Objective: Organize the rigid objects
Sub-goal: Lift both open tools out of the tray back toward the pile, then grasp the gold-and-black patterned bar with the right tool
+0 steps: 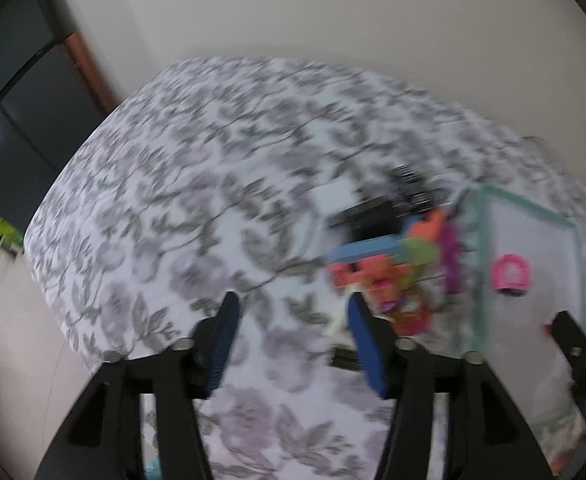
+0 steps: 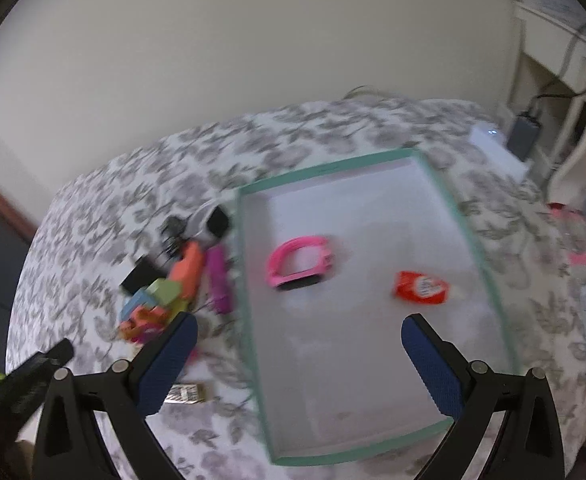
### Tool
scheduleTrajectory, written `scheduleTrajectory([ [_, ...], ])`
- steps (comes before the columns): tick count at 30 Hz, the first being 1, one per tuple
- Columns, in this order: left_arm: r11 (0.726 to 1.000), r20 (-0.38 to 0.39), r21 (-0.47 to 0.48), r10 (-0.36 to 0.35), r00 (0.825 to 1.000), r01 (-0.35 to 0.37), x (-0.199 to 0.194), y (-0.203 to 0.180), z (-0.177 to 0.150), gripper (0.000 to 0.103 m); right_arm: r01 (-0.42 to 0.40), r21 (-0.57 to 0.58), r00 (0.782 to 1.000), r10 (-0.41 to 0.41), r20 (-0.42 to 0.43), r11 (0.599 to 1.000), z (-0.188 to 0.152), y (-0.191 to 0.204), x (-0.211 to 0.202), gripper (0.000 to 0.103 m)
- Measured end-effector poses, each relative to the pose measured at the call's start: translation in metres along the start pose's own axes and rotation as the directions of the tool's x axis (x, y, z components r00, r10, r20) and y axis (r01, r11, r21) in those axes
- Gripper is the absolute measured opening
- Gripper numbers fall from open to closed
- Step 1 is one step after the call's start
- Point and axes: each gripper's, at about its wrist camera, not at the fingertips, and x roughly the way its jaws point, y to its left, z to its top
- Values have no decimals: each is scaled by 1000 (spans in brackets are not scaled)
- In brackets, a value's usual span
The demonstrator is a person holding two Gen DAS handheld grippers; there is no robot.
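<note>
Both wrist views above shared tray (image 2: 449, 200)

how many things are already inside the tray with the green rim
2. A pink watch lies near the middle of the tray, and a red packet lies to its right. The near end is partly hidden by the right gripper.

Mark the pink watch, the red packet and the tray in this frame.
pink watch (image 2: 299, 262): right wrist view, on its pink band.
red packet (image 2: 420, 288): right wrist view, on the middle of its printed face.
tray (image 2: 325, 168): right wrist view, on its far green rim.
</note>
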Motion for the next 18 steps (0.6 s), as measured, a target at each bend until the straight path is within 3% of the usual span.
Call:
scheduleTrajectory([
  [4,998,-54,-57,5,999,-9,28,28,-6,78,-71,-37,996,69,-52,997,-9,28,13,103],
  [7,989,-83,-147,-9,997,-3,44,52,-10,96,-103,-62,992,98,-82,993,-17,47,22,103],
  [11,973,-121,-229,-16,993,-12,56,74,-14,98,-123,-86,986,112,-121,989,-31,66,34,103],
  [18,956,-159,-293,-46,986,-3,64,91,-16,99,-122,-132,975,94,-199,984,-53,90,57,103],
])
